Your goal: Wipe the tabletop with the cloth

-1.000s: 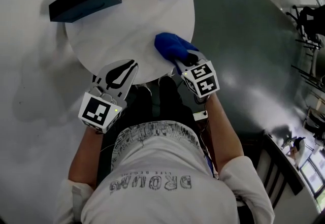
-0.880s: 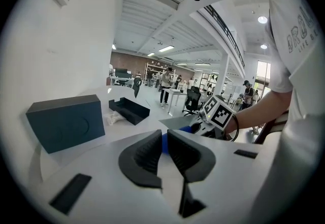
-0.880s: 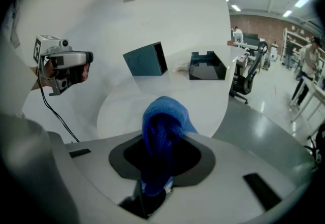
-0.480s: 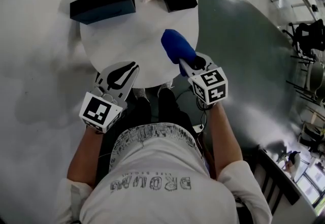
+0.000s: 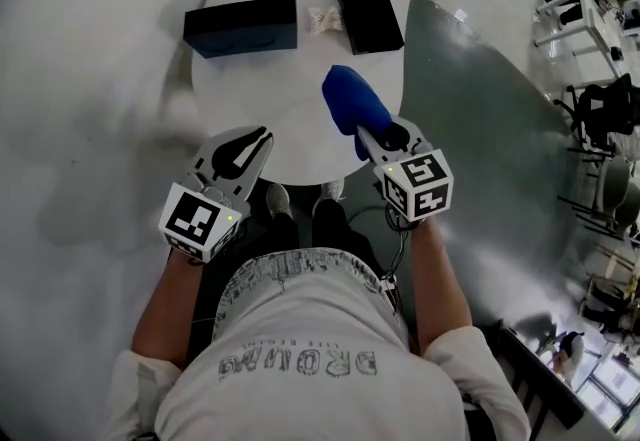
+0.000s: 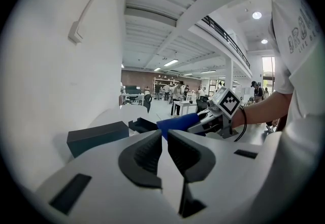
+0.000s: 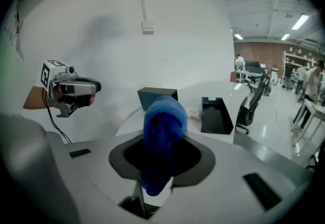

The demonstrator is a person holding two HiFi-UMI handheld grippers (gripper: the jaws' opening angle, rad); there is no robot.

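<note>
Gripping the blue cloth (image 5: 350,99) over the desk (image 5: 290,69), the right gripper (image 5: 368,134) is leading; left gripper (image 5: 255,144) is hovering left of the cloth, jaws together, empty; dark box (image 5: 241,26), wrapper (image 5: 323,20) and black tray (image 5: 367,11) are lying beyond the cloth.

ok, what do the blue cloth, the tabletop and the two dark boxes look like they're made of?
Cloth: probably terry or microfibre, matte blue with a fuzzy, nubbed pile.
Tabletop: smooth, even white with no grain. It could be laminate or painted board, can't tell which.
Long box and open box: dark, matte, with crisp straight edges. Likely rigid cardboard, possibly plastic.
</note>
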